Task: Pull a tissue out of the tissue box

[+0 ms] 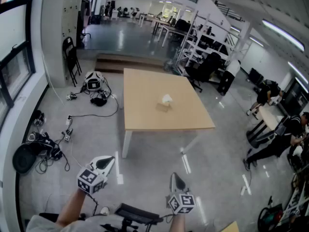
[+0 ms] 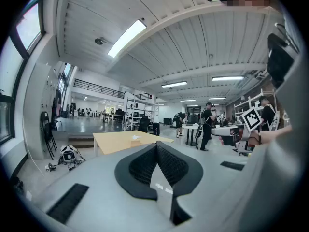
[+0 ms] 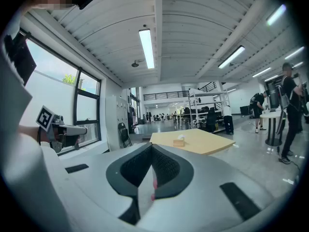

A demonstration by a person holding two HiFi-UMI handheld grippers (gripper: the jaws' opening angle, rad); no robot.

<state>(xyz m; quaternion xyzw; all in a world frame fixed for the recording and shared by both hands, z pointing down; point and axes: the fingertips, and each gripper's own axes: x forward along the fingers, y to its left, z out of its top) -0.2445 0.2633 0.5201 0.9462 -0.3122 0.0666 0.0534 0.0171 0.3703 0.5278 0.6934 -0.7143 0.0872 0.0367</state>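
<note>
Hovering over the glossy grey floor (image 1: 149,178), my left claw (image 1: 109,162) and right claw (image 1: 175,178) were clenched on nothing; the tissue box (image 1: 166,101) sat well ahead of them, mid wooden table (image 1: 145,112).

Closed hand-held gripper (image 3: 151,148), tissue box (image 3: 179,141) beyond

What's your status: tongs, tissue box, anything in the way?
Both shut and empty: left tongs, right tongs. Tissue box far ahead on table, tissue sticking up, untouched. Only floor between.
</note>
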